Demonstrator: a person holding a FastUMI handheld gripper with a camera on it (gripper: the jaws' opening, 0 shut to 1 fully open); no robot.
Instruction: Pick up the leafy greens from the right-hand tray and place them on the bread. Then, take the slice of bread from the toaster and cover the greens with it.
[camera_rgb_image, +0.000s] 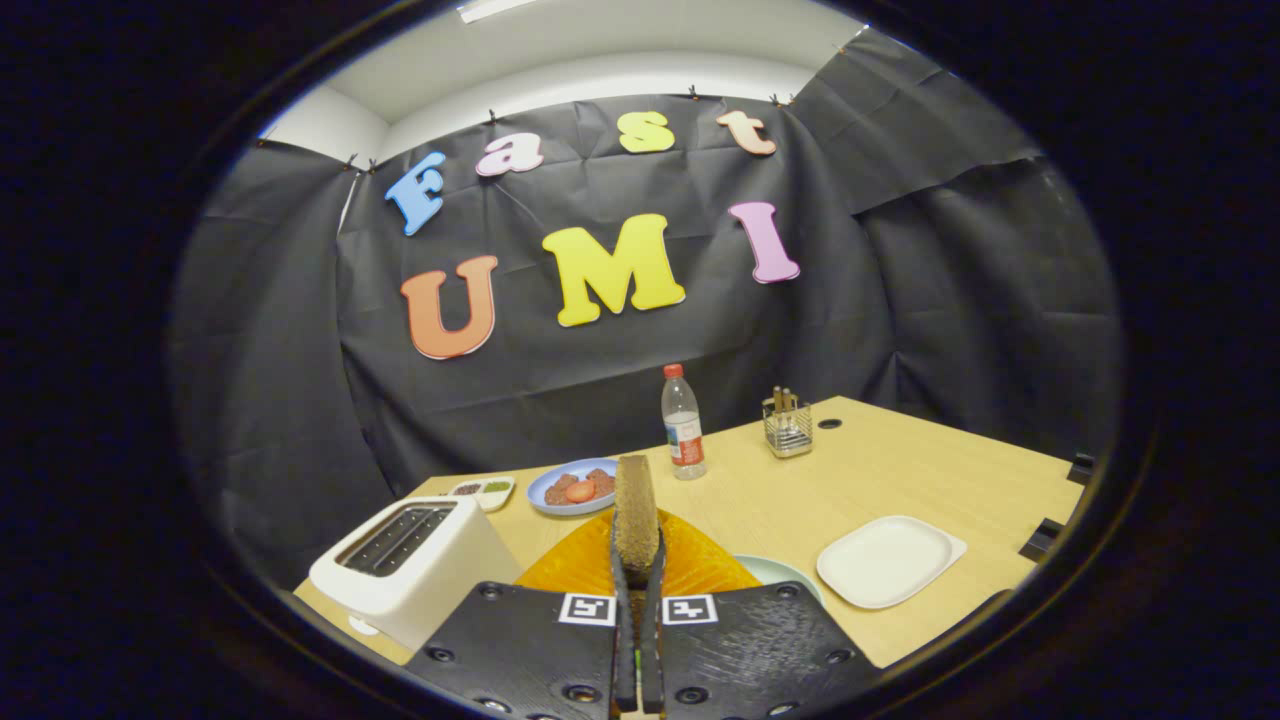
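My gripper (637, 560) is shut on a brown slice of bread (634, 515), held upright and edge-on between the two fingers, above the table. Under and beyond the fingers lies an orange plate (575, 565); what sits on it is hidden by the bread and the gripper body. The white toaster (415, 565) stands to the left of the fingers, its two slots dark and showing no bread. A white square tray (890, 560) lies to the right of the fingers with nothing on it.
A blue plate (560, 500) with tomato and brown pieces sits beyond the orange plate, a small sauce dish (484, 490) to its left. A water bottle (683, 425) and a wire utensil holder (788, 425) stand farther back. A pale green rim (775, 572) peeks out beside the orange plate.
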